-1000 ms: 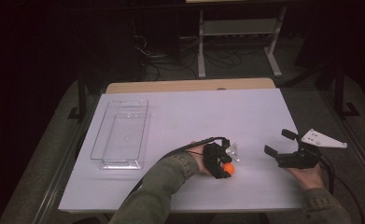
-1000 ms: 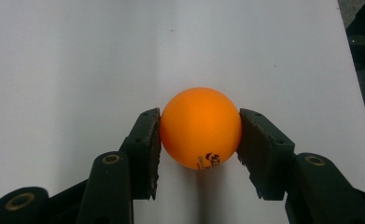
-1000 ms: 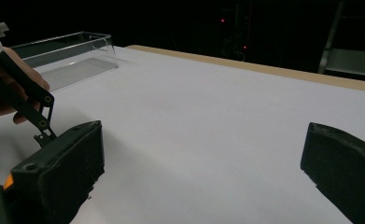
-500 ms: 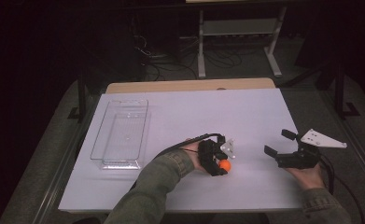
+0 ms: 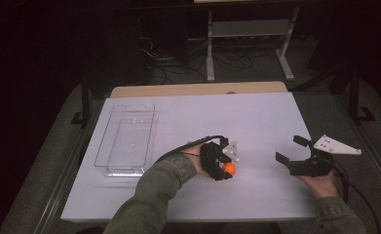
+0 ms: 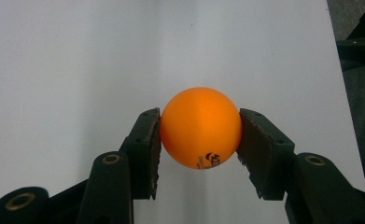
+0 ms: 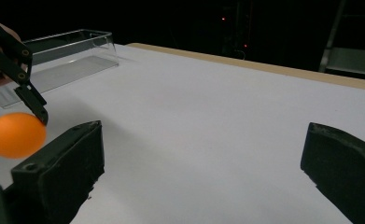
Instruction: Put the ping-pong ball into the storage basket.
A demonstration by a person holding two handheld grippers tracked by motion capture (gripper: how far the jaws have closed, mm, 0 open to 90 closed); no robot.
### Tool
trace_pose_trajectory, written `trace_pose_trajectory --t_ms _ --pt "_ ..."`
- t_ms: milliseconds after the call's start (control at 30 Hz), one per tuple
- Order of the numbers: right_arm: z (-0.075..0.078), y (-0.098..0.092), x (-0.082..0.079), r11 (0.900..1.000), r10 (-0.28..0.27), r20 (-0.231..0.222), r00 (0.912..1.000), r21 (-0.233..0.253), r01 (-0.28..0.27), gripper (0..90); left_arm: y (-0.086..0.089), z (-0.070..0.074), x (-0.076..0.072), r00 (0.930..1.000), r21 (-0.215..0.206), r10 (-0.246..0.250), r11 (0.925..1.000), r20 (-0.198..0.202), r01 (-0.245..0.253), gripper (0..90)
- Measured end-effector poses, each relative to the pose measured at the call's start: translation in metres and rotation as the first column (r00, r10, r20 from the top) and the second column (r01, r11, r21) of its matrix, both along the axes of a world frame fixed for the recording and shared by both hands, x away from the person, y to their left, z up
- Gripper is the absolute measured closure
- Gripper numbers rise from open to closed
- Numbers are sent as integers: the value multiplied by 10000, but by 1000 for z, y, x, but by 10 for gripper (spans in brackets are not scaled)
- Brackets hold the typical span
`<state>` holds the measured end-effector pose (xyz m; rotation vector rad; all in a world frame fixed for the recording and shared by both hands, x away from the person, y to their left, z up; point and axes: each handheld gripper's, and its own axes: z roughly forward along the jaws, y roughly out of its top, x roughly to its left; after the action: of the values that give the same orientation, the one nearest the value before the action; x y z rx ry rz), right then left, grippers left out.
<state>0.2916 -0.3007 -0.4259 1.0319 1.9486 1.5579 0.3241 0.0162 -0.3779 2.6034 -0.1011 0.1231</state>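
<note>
The left tool (image 5: 225, 165) has an orange ball (image 5: 229, 168) pinched between its 2 black jaws, 1 pad pressed to each side of it. Up close in the left gripper view, the ball (image 6: 200, 127) sits squarely in the middle of that tool (image 6: 200, 135), with small dark print low on its skin, and white table (image 6: 77, 70) lies behind it. Whether the ball rests on the surface or hangs just above it, I cannot tell.

From the high view the ball lies a little toward 6 o'clock of the table's (image 5: 256, 117) centre. A clear plastic tray (image 5: 125, 139) lies well apart from it, out toward 10 o'clock, along the left side of the table. The person's left sleeve (image 5: 154, 187) comes in from 6 o'clock, and a black cable (image 5: 188, 145) loops away from the left tool.

The right tool (image 5: 290, 151) sits at 3 o'clock of the ball, near the table's right edge, with its jaws spread wide and nothing between them. A grey 3-cornered plate (image 5: 335, 145) rides on top of it. In the right gripper view, that tool (image 7: 203, 172) frames bare table (image 7: 208, 121), with the ball (image 7: 16, 135) off at 9 o'clock in the other tool's grip and the tray (image 7: 63, 56) beyond at 10 o'clock.
</note>
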Motion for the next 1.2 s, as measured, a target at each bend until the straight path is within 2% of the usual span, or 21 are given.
trace_pose_trajectory --t_ms 767,1200 --pt "0 1 -1 10000 34 4 10000 -20 -34 0 33 17 1 9967 -421 765 9963 286 -752 505" --pt "0 2 -1 10000 49 -30 10000 -49 -49 0 49 30 -3 9936 -420 998 9943 523 -976 506"
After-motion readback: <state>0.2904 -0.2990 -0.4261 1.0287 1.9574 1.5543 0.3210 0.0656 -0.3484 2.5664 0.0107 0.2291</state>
